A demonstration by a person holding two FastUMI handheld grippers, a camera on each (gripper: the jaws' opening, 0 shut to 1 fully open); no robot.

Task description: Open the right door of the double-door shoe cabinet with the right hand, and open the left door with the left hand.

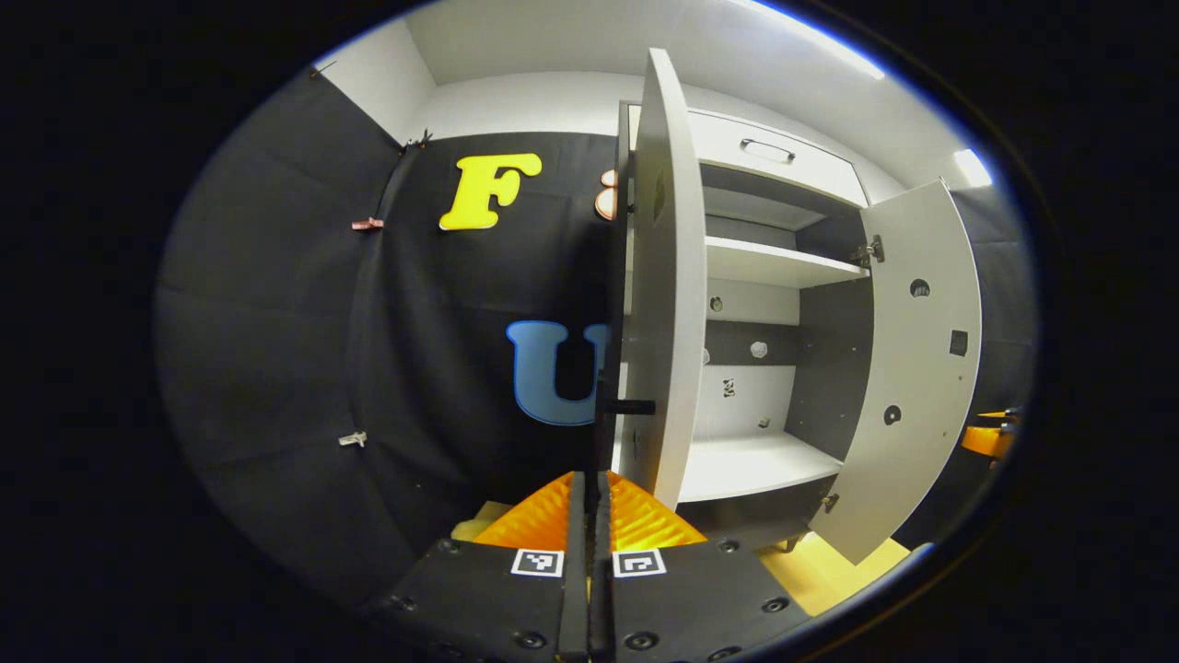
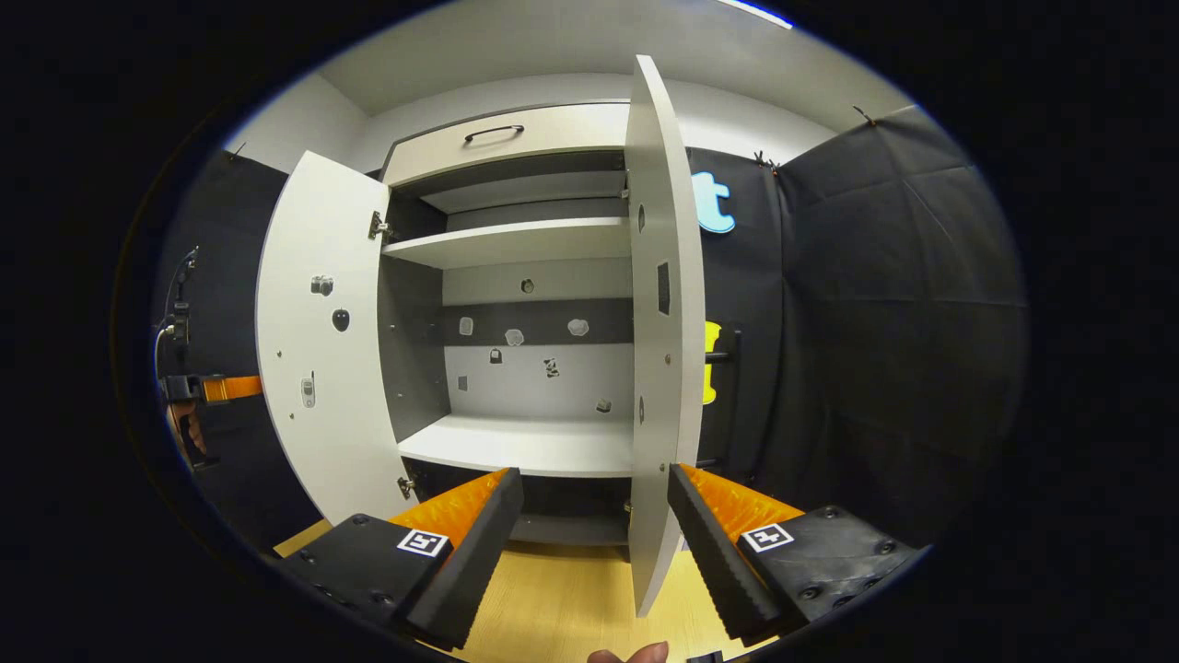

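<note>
Both white flat-panel doors swung out: left door (image 1: 659,276), right door (image 2: 665,304). Task looks done. Left gripper (image 1: 589,516) jaws together, off black bar handle (image 1: 634,406); right gripper (image 2: 594,534) jaws apart, empty.

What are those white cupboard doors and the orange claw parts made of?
The white flat cabinet doors look like matte laminated board, judging by the smooth faces and drilled holes. The orange ridged claw pads seem to be moulded plastic or rubber; I can't tell which.

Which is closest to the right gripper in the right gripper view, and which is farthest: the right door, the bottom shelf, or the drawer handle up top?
From the right gripper:
1. Right door, edge-on between its open fingers.
2. Bottom shelf, inside the cabinet, left of that door.
3. Drawer handle, high up at the top.
</note>
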